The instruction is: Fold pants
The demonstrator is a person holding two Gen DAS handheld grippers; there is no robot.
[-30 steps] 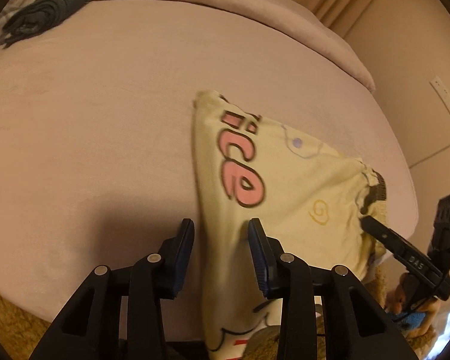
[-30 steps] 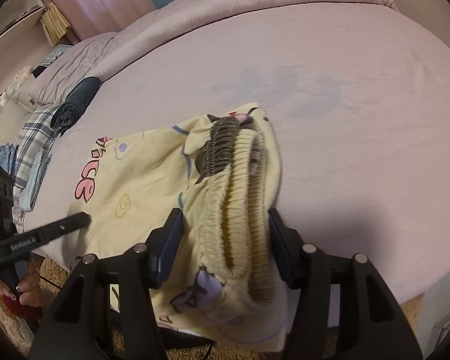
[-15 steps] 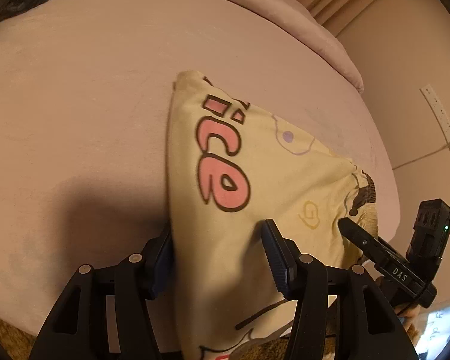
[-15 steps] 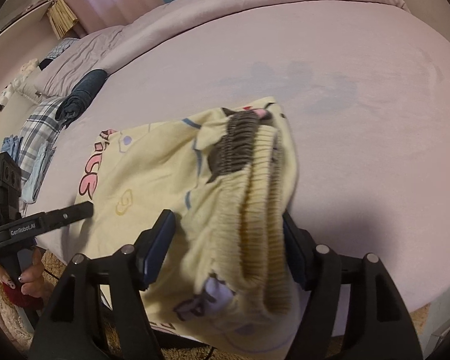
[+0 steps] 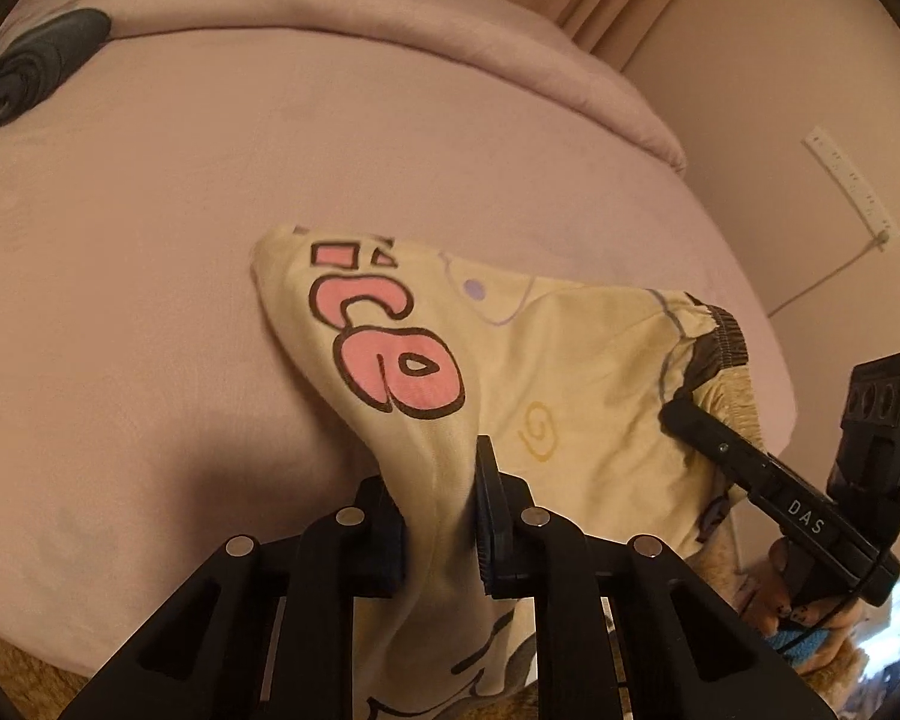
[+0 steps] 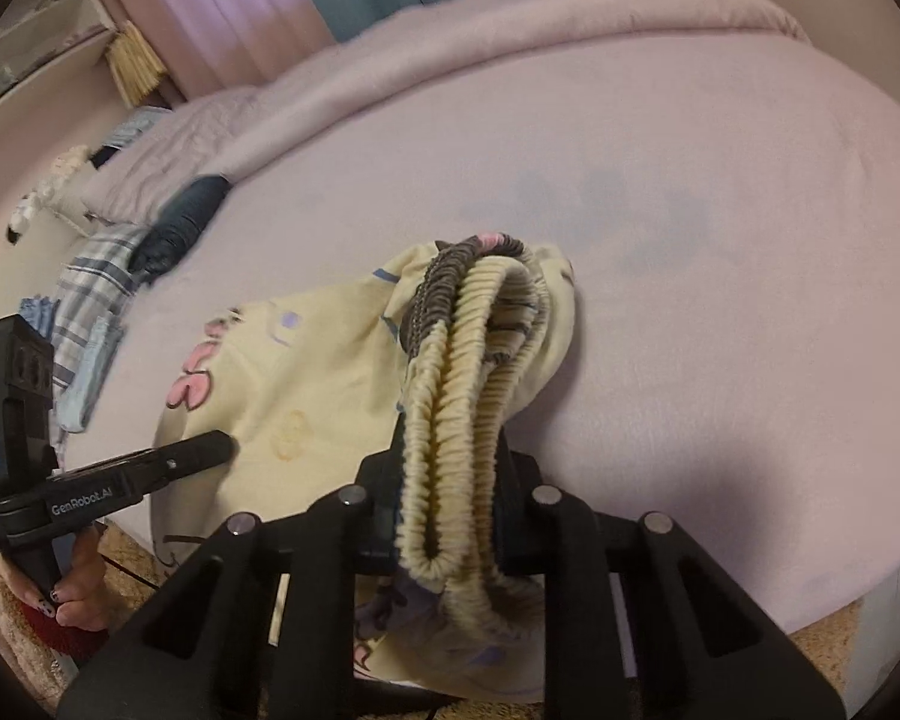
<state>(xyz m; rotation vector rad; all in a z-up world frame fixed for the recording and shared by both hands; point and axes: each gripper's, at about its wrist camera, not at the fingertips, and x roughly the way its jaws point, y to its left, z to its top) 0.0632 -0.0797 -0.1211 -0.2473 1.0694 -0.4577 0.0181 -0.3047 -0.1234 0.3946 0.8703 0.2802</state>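
Dark rolled garment (image 5: 27,75) lies far back on the mauve bedsheet (image 5: 150,240), w/ plaid cloth (image 6: 90,276) beside it at bed's edge; white power strip (image 5: 849,186) on wall; nothing lies btwn tongs & cloth; pale-yellow cartoon-print pants (image 5: 540,360) lie near bed's front edge, pink letters "ice" readable; left gripper (image 5: 438,516) marked "GenRobot.AI", pinched narrow on a raised fabric fold; right gripper (image 6: 450,510) marked "DAS", clamped on the ribbed elastic waistband (image 6: 468,372); both point fwd over the bed, low
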